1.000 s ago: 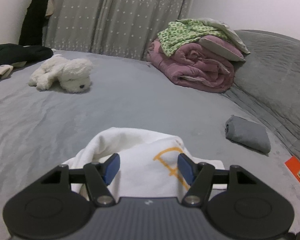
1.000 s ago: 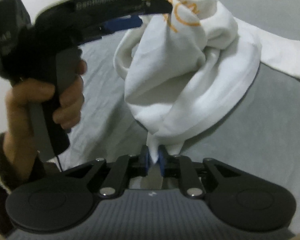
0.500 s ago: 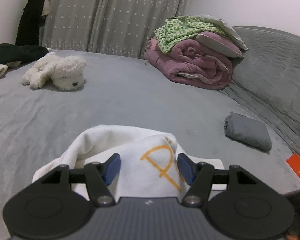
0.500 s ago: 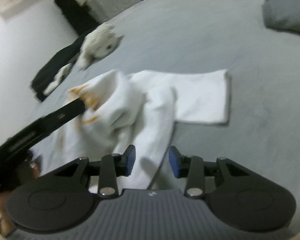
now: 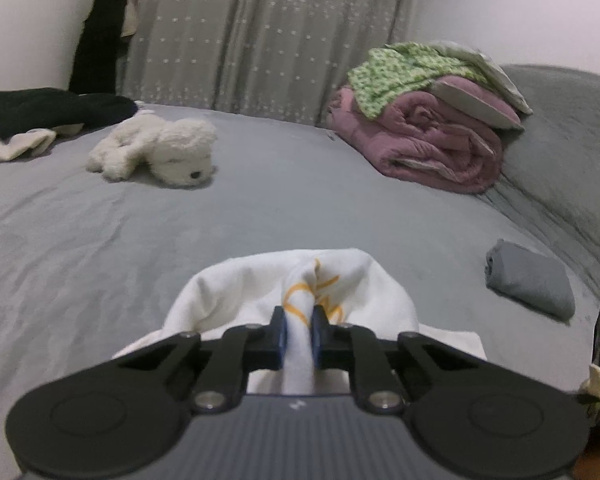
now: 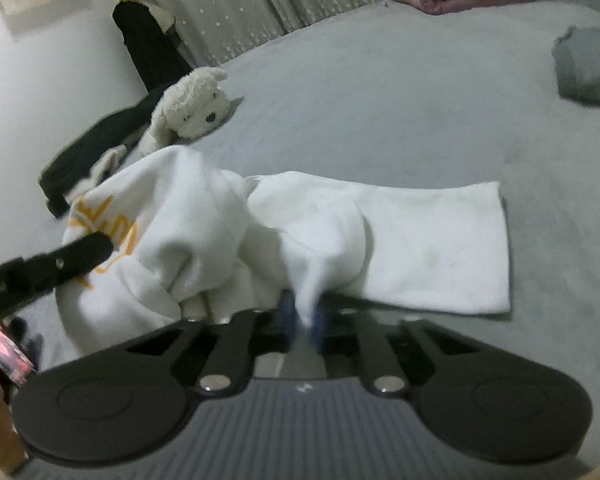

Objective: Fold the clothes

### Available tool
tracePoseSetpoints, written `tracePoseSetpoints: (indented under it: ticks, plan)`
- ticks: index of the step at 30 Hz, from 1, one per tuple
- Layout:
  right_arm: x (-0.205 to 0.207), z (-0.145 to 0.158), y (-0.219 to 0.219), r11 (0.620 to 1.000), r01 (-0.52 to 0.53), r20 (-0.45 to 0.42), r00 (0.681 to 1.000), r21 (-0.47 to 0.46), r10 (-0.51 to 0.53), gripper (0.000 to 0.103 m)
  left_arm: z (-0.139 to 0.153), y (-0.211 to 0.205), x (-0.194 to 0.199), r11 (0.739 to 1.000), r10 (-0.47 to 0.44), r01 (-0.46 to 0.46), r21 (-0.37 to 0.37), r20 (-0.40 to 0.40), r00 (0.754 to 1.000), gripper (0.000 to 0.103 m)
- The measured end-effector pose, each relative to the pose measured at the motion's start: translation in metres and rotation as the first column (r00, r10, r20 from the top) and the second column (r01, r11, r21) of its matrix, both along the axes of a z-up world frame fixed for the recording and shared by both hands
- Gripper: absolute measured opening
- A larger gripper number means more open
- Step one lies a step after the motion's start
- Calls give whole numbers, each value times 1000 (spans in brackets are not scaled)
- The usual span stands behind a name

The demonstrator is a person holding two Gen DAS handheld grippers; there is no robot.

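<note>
A white T-shirt with an orange print (image 5: 260,292) (image 6: 400,232) lies bunched on the grey bed. My left gripper (image 5: 299,322) is shut on a fold of it beside the print. My right gripper (image 6: 303,314) is shut on another pinch of white cloth, blurred in its view. From the left of the right wrist view the left gripper's black finger (image 6: 80,256) reaches onto the printed part. One sleeve (image 6: 452,240) lies flat to the right.
A white plush dog (image 5: 160,152) lies on the bed (image 5: 300,208) at the left, with dark clothes (image 5: 40,112) behind it. At the back right sits a rolled pink quilt (image 5: 432,148) under green cloth. A folded grey garment (image 5: 528,280) rests at the right.
Half a second ago both grippers stood open around the shirt. Now each has shut on a fold of it. A second ago the right gripper held the shirt hanging in the air.
</note>
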State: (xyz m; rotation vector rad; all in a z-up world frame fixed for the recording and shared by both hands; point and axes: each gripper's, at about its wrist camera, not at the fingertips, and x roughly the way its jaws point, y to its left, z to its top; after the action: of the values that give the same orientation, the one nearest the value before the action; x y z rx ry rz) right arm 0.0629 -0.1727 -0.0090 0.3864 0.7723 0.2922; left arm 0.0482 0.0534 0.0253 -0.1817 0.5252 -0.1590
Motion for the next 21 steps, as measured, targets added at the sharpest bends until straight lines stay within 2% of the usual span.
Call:
tracePoseSetpoints:
  ticks: [7,15,21]
  plan:
    - [-25,26,-11,999,25,85,996,-26,-22,8,14,27,-19,999,44,-44,-27,23,999,10]
    - [-57,47,-23,998,9,154,988,-55,0,8,19,51,-41,999,44,-44,13,38,998,10]
    - [-89,50,-22,993,-68,170,982,-92,83,8,16,59,-50,999,27,-27,23,19,999,10]
